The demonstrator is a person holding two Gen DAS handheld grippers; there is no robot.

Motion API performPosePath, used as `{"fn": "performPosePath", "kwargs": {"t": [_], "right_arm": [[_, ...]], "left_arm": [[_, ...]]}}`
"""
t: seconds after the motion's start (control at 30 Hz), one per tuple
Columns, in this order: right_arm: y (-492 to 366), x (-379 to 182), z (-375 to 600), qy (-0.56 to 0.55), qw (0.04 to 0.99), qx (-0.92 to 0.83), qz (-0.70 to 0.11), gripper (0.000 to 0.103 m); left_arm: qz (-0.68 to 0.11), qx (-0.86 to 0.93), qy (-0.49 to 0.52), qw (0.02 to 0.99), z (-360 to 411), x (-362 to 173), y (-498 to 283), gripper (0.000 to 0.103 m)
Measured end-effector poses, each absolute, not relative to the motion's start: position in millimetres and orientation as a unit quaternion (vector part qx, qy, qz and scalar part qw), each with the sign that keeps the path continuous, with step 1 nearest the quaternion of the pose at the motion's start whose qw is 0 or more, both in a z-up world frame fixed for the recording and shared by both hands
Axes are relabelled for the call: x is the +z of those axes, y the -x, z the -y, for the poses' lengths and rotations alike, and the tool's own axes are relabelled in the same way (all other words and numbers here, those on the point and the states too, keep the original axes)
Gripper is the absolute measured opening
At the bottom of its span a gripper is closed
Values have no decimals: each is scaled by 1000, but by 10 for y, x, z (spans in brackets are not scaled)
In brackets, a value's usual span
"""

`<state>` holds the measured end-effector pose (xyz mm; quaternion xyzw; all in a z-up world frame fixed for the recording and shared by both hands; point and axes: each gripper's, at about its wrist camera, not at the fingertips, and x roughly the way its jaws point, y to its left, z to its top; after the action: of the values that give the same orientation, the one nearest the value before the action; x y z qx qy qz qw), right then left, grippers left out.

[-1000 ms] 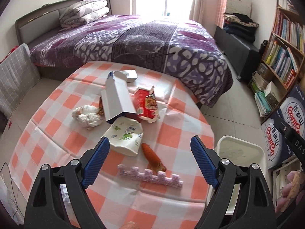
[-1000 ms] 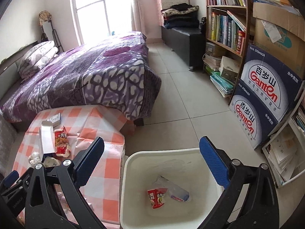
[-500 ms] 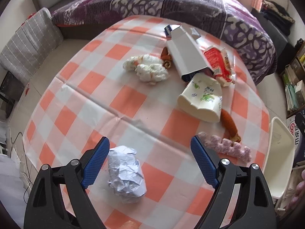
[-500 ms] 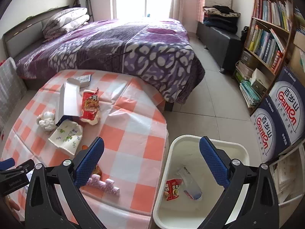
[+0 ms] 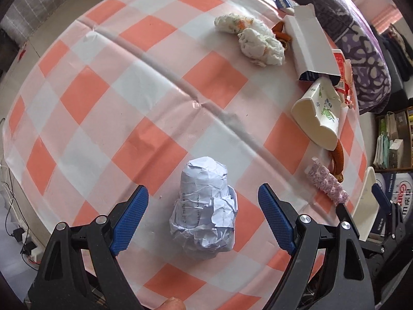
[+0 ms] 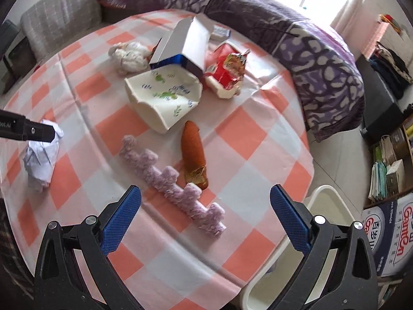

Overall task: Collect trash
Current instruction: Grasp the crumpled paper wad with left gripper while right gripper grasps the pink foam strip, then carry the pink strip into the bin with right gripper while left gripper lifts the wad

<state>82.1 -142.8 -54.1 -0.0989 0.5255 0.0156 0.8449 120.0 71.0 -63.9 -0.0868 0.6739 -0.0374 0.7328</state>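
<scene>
The left gripper [image 5: 202, 213] is hanging wide open around the paper ball [image 5: 205, 210] near the table [image 5: 108, 87] edge; the right gripper [image 6: 205, 215] is gaping empty.

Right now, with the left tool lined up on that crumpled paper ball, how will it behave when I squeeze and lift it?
The paper ball looks loosely crumpled, so it will probably crush inward rather than resist. It seems light for its bulk. Its creased surface should grip the left tool well, though its rounded shape may let it roll on the tablecloth if nudged.
</scene>
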Motion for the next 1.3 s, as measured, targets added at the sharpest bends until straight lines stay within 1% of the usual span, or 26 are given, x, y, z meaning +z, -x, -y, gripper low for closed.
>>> {"fn": "performPosePath", "kwargs": {"t": [0.1,0.3,0.33,0.37,0.4,0.47,0.5,0.53,0.57,0.67,0.7,0.73,0.83,0.93,1.07,1.2,1.3], "right_arm": [[-887,-655,1461,96,829,20,-550,96],[-928,-781,1421,94,820,38,-564,95],[-920,-801,1396,97,818,41,-565,91],[-917,-826,1374,103,814,44,-570,80],[-914,-848,1363,104,809,50,-576,72],[-898,-867,1357,83,801,73,-589,50],[-891,-850,1351,74,799,81,-591,42],[-881,-820,1334,73,798,86,-592,26],[-871,-807,1321,74,798,89,-592,23],[-823,-808,1274,70,794,99,-596,23],[-809,-801,1263,69,794,101,-596,22],[-803,-792,1255,65,795,103,-595,22],[-774,-713,1211,47,800,112,-588,22],[-778,-607,1213,31,808,119,-577,22],[-786,-457,1223,19,826,118,-551,22],[-758,-290,1239,0,844,118,-523,22],[-731,-170,1263,-3,864,108,-493,22]], "left_arm": [[-686,-44,90,721,-692,-694,-1207,84],[-691,-54,87,715,-627,-702,-1230,84],[-693,-55,87,713,-624,-712,-1238,84],[-695,-55,88,711,-622,-725,-1238,84],[-697,-54,89,709,-642,-739,-1243,84],[-701,-54,94,704,-662,-767,-1246,84],[-704,-54,97,702,-654,-792,-1284,84],[-705,-52,100,700,-662,-807,-1290,84],[-707,-50,103,698,-676,-821,-1296,84],[-710,-49,115,693,-706,-863,-1315,82],[-711,-51,117,692,-728,-879,-1332,76],[-711,-53,117,691,-730,-888,-1336,68],[-706,-56,112,697,-751,-880,-1351,51],[-697,-63,111,705,-753,-849,-1373,47],[-674,-71,105,728,-734,-731,-1333,46],[-639,-77,110,758,-727,-556,-1330,46],[-597,-70,94,794,-672,-368,-1287,46]]}}
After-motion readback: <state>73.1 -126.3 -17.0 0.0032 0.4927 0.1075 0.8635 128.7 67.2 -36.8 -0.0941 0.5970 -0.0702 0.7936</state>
